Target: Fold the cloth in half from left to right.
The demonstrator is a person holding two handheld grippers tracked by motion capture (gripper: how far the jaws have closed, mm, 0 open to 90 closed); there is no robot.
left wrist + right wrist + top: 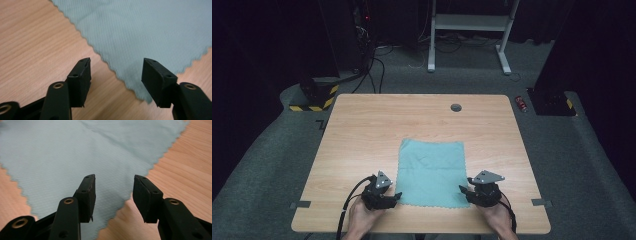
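A teal cloth (432, 172) with zigzag-cut edges lies flat on the wooden table (362, 130), near the front edge. My left gripper (396, 196) sits at the cloth's near left corner; in the left gripper view its jaws (116, 67) stand open, with that corner of the cloth (135, 30) lying between and under them, untouched by the pads. At the near right corner my right gripper (463, 190) is also open; in the right gripper view the gripper (113, 183) straddles the cloth (75, 152) corner without pressing on it.
A round grommet hole (456, 107) is set in the table near the far edge. Tape marks (301, 204) sit at the front corners. Beyond the table are a white desk frame (469, 30), cables and black stands on grey carpet.
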